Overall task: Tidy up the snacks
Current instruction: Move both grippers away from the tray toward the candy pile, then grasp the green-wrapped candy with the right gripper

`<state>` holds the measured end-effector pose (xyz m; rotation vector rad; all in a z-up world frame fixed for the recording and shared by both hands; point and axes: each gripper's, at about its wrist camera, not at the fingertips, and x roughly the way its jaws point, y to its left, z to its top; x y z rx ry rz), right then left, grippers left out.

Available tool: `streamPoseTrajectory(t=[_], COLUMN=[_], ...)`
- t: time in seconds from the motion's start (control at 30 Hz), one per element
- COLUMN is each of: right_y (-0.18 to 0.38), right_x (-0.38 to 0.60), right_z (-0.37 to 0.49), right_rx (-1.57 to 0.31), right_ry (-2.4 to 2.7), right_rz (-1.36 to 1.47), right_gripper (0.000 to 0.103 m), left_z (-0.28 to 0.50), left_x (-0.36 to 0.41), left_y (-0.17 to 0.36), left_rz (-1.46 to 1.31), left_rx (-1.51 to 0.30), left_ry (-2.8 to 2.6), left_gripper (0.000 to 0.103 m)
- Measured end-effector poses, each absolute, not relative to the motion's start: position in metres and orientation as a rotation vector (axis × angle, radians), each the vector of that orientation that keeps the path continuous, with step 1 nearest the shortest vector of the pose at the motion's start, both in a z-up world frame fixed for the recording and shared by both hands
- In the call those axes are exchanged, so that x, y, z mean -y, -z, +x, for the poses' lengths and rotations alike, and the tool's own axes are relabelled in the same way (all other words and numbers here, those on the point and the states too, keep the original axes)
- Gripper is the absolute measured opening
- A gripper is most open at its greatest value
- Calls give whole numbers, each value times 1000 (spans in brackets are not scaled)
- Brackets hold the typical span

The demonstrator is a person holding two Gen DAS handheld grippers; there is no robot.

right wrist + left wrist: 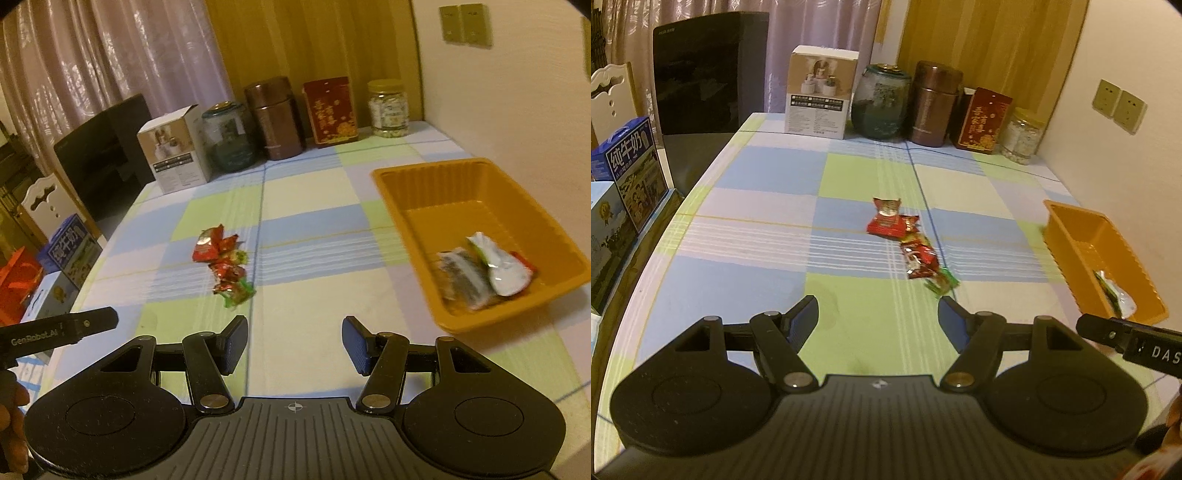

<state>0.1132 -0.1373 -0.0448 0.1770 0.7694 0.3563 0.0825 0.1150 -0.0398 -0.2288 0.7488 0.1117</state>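
Snack packets on the desk

We see both the left hand-held gripper (879, 308) and right hand-held gripper (294, 341) spread and empty; red snack packets (223, 264) lie loose beside the orange tray (476, 177).

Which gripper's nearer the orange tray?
Right. The right gripper hangs just beside the orange tray, near its front corner; the left gripper sits farther off, facing the loose snacks.

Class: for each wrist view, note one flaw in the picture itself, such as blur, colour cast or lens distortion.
Left wrist view: the table edge bows from the fisheye lens, and the green wrapper is smeared. Right wrist view: the packets in the orange tray are blurred, and warm, dim light tints everything yellowish.
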Motion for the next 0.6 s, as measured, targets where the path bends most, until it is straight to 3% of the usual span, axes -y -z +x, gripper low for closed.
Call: streamPoseTrajectory(t=[0.33, 0.47, 0.6], right_y=[78, 95, 109], right_x=[86, 72, 59], right_z=[157, 174, 186], right_rx=[-774, -797, -809], right_ry=[-413, -425, -441], right_rz=[184, 193, 203], right_gripper=[56, 45, 43], left_z=[126, 138, 146], left_x=[-140, -146, -152], left_y=[67, 83, 98], left_rz=[-216, -227, -233], left_rx=[-767, -776, -775], left_ry=[-106, -92, -99], left_gripper=[68, 68, 68])
